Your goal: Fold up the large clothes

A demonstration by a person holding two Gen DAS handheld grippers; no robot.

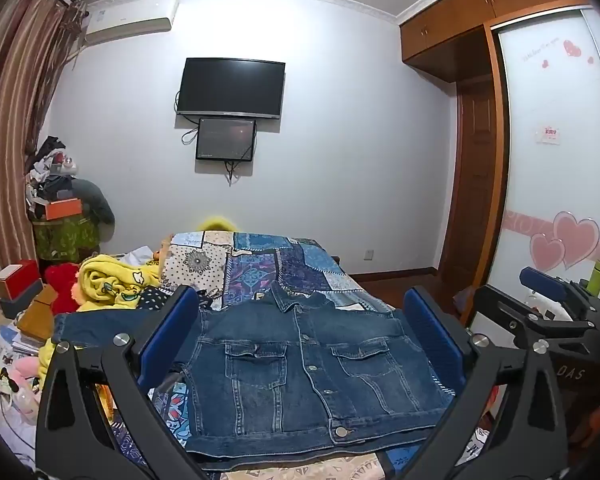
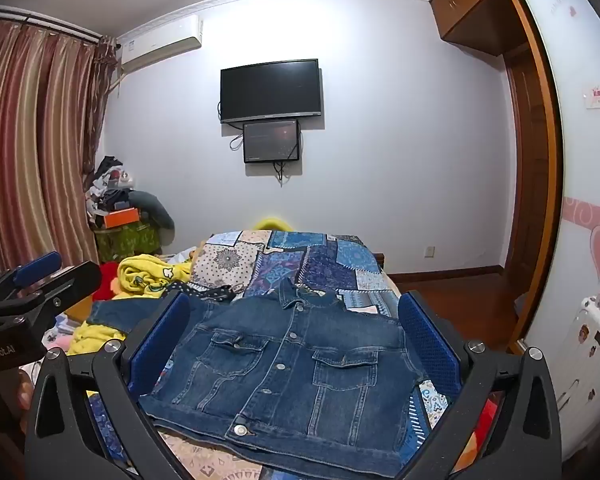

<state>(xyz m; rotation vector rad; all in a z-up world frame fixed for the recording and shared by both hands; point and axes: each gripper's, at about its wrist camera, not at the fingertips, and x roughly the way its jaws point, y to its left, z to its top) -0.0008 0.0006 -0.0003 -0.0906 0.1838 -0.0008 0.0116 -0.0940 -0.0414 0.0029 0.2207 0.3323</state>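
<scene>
A blue denim jacket (image 1: 300,372) lies buttoned, front up, on the patchwork bed cover (image 1: 268,264), collar toward the far wall. One sleeve (image 1: 112,326) stretches out to the left. My left gripper (image 1: 300,340) is open and empty, held above the jacket's near half. My right gripper (image 2: 292,344) is open and empty too, above the same jacket (image 2: 296,372). The right gripper also shows at the right edge of the left wrist view (image 1: 548,300), and the left gripper at the left edge of the right wrist view (image 2: 32,280).
A yellow blanket (image 1: 112,284) and a red plush toy (image 1: 62,284) lie left of the jacket. Boxes and clutter (image 1: 20,304) crowd the bed's left side. A wardrobe (image 1: 556,160) stands at the right, a TV (image 1: 232,88) on the far wall.
</scene>
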